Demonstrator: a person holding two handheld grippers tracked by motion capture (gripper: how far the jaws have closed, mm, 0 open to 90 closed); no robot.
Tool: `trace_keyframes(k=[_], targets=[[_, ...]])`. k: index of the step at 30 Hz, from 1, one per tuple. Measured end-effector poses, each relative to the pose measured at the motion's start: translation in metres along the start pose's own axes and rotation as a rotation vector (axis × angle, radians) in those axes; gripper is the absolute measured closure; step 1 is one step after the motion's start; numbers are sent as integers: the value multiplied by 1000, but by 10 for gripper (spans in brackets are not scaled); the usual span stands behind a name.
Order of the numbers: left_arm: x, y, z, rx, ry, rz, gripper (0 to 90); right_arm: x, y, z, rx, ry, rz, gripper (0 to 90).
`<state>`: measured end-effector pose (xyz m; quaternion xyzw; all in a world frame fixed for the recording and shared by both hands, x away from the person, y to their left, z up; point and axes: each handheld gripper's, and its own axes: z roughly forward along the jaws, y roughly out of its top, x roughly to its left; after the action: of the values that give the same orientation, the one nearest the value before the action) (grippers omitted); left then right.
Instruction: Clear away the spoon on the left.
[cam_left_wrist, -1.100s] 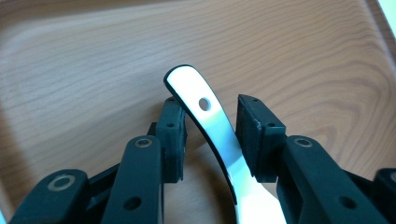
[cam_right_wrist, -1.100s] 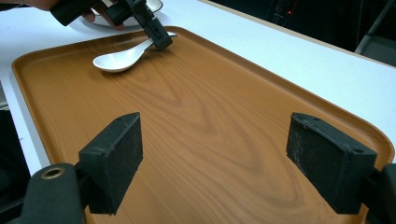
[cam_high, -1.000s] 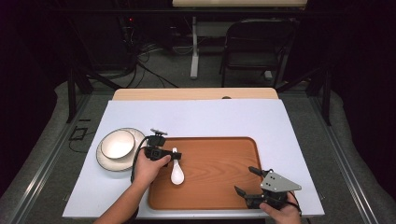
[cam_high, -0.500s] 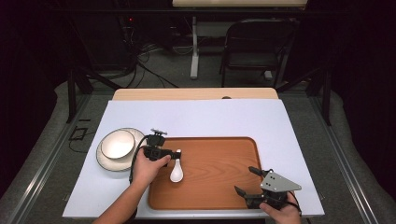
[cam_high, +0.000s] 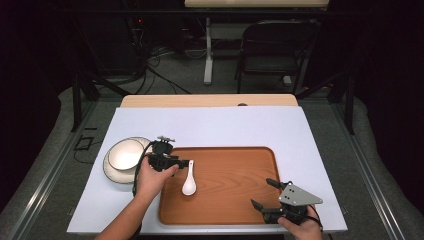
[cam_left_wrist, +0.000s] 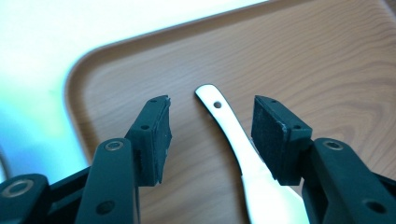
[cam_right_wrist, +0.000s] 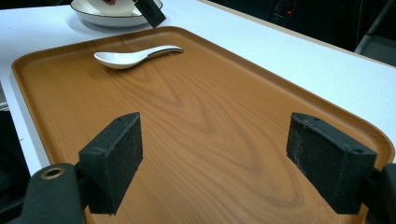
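high view: the white spoon (cam_high: 189, 183) lies flat on the wooden tray (cam_high: 235, 205), near the tray's left edge and about midway along it, bowl toward the person, handle pointing away. the left gripper (cam_high: 186, 163) sits at the handle end, its jaws having just been opening, so the spoon looks freshly set down rather than held. beside the tray's left edge, on the white table (cam_high: 240, 125), a bowl on a plate (cam_high: 123, 159) stands close by, likely where the spoon belongs with the setting. the right gripper (cam_high: 264, 193) hovers over the tray's near right corner, well apart from the spoon, probably waiting its turn

left gripper view: the spoon handle (cam_left_wrist: 233, 135) runs between the two black pads, close to the right one (cam_left_wrist: 271, 135), though i cannot tell whether they touch; the other stands off, so nothing is clamped

right gripper view: jaws stand wide apart with bare tray (cam_right_wrist: 196, 140) between them; the spoon (cam_right_wrist: 133, 56) rests far off toward the tray's far left corner, and the plate (cam_right_wrist: 102, 18) sits just past that edge
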<state>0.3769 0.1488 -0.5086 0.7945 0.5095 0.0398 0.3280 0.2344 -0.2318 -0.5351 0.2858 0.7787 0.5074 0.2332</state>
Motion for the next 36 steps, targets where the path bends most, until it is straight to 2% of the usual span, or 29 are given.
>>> trace_keyframes(k=[6, 10, 13, 19, 32, 36], targets=[[3, -1, -12, -19, 29, 16, 473, 0, 0, 0, 1, 0, 0, 183], [5, -2, -19, -32, 31, 17, 467, 0, 0, 0, 1, 1, 0, 183], [8, -4, -29, -50, 52, 29, 464, 0, 0, 0, 2, 1, -1, 183], [14, -8, -44, -72, 65, 24, 461, 0, 0, 1, 2, 1, -3, 183], [27, -31, -69, -126, 113, 19, 448, 0, 0, 1, 3, -2, -4, 183], [30, -43, -74, -163, 99, 16, 446, 0, 0, 1, 3, -2, -2, 183]])
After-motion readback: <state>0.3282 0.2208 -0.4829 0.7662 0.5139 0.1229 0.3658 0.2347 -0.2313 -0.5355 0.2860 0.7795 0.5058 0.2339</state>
